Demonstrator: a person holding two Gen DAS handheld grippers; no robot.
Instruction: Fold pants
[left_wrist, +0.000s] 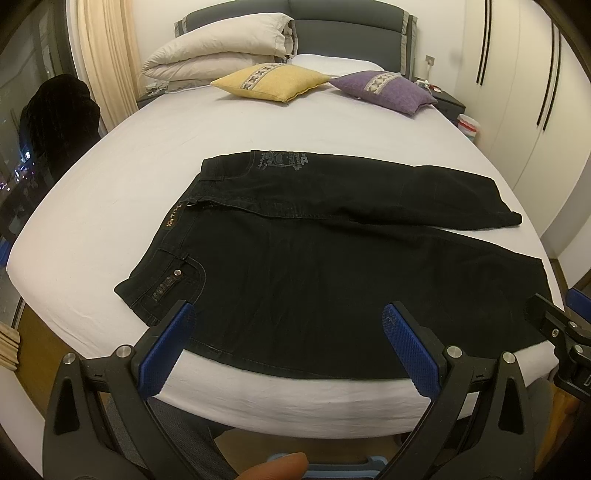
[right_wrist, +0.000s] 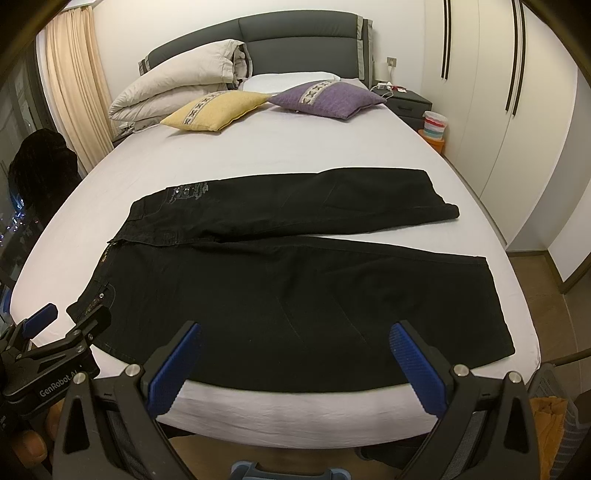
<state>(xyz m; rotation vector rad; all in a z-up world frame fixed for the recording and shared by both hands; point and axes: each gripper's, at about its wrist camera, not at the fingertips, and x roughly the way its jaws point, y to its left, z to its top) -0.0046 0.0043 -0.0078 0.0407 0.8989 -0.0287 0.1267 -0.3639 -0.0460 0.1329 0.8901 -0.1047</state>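
We are holding the left hand-held gripper (left_wrist: 288, 332) released, its blue pads (left_wrist: 162, 350) spread wide apart, and it is hovering at the near edge of the bed (left_wrist: 110, 192) with nothing between its fingers. We are holding the right hand-held gripper (right_wrist: 293, 350) the same way, released and spread wide, its blue pads (right_wrist: 417, 373) framing the near trouser leg without touching it as far as we can tell. In the left wrist view the right hand-held gripper is showing at the far right edge, and in the right wrist view the left one is showing at the near left, beside the waistband corner. Just beyond both, the black pants (left_wrist: 332, 266) are lying flat and unfolded on the white sheet, the waistband (left_wrist: 173, 221) pointing left and the two legs running to the right, slightly parted at the cuffs, with the near leg reaching close to the near edge of the bed. A pale printed design (left_wrist: 280, 162) is showing on the far hip. Farther up the bed, a yellow cushion (left_wrist: 269, 83) and a purple cushion (left_wrist: 384, 90) are sitting side by side, and a folded beige duvet (left_wrist: 218, 48) is resting to the far left against the grey headboard (left_wrist: 351, 29). A cream curtain (left_wrist: 103, 55) is hanging at the far left, and white wardrobe doors (left_wrist: 517, 92) are standing on the right.
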